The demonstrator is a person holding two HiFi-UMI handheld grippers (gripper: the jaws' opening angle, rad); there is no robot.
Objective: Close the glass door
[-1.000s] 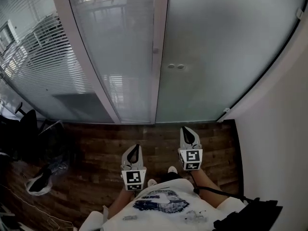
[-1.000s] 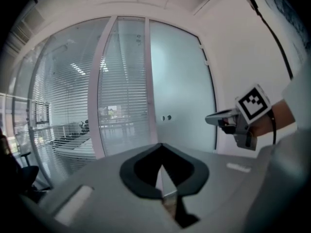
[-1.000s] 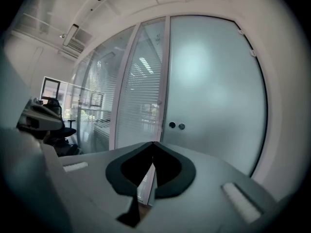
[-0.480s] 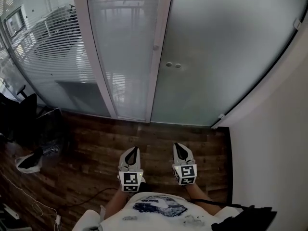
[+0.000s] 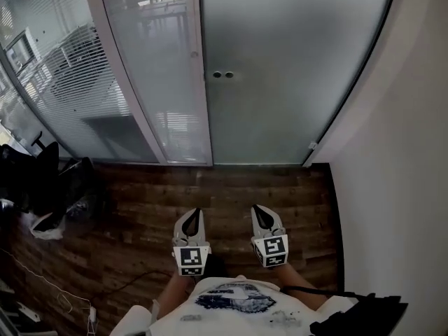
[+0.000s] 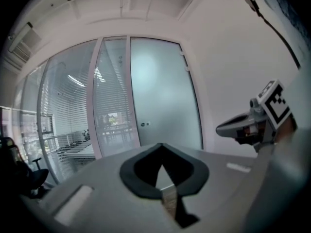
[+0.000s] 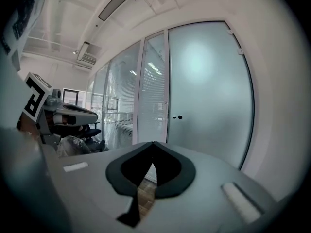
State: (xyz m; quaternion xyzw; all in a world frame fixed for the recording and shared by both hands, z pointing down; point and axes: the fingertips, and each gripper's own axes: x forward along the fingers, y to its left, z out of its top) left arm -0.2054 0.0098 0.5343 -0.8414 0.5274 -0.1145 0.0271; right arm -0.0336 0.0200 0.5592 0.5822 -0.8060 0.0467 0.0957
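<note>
Dark wood-plank floor (image 5: 231,187) stretches ahead of both grippers to the tall frosted glass door (image 5: 280,61). The door stands well apart from them, its left edge against the white metal frame post (image 5: 198,82). The left gripper (image 5: 194,214) and right gripper (image 5: 260,211) are held side by side, each with its jaws together on nothing. Ahead and to the left of the left gripper runs a glass partition with slatted blinds (image 5: 70,82).

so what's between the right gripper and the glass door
Only bare wooden floor. The head view shows nothing standing between the right gripper and the glass door.
</note>
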